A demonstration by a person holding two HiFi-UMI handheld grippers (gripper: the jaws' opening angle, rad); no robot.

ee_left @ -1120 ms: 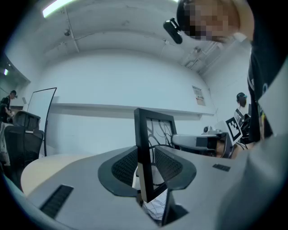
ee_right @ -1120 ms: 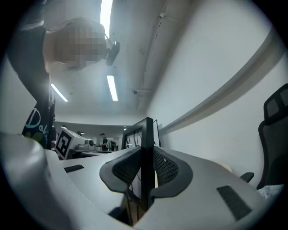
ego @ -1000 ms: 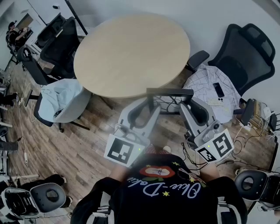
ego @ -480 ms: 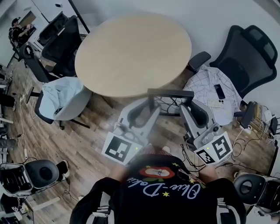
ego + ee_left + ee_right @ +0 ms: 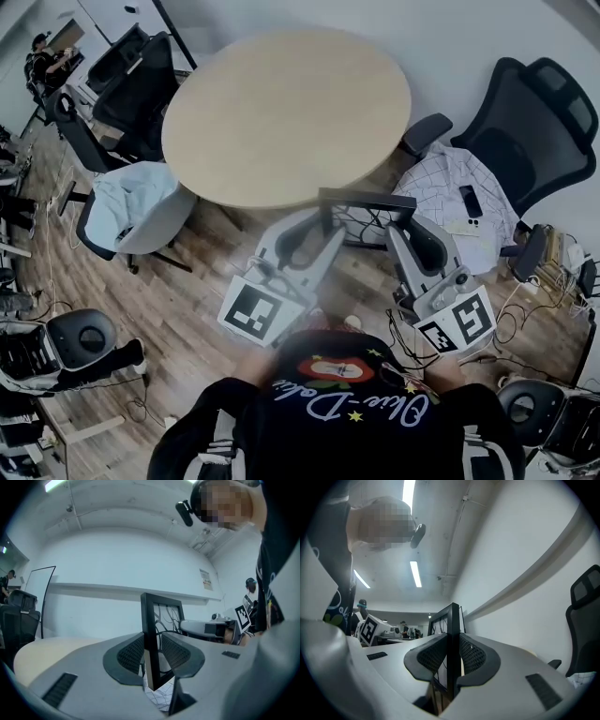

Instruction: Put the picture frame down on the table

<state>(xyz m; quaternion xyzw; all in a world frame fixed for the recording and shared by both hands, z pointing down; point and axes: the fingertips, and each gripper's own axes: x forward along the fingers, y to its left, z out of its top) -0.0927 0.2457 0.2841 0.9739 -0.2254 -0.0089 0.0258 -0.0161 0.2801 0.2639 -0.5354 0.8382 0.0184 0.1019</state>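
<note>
A black picture frame hangs upright in the air just in front of the near edge of the round beige table. My left gripper is shut on its left edge. My right gripper is shut on its right edge. In the left gripper view the black frame stands between the mesh pads of the left gripper. Through the right gripper view the frame is clamped edge-on by the right gripper. The tabletop is bare.
A black office chair at the right carries a checked shirt with a phone. A grey chair with a pale cloth stands left of the table, and black chairs behind it. Cables lie on the wooden floor.
Both grippers and the frame have shifted slightly together with the person; the chairs and floor at the left have slid in the view. The grip on the frame looks the same.
</note>
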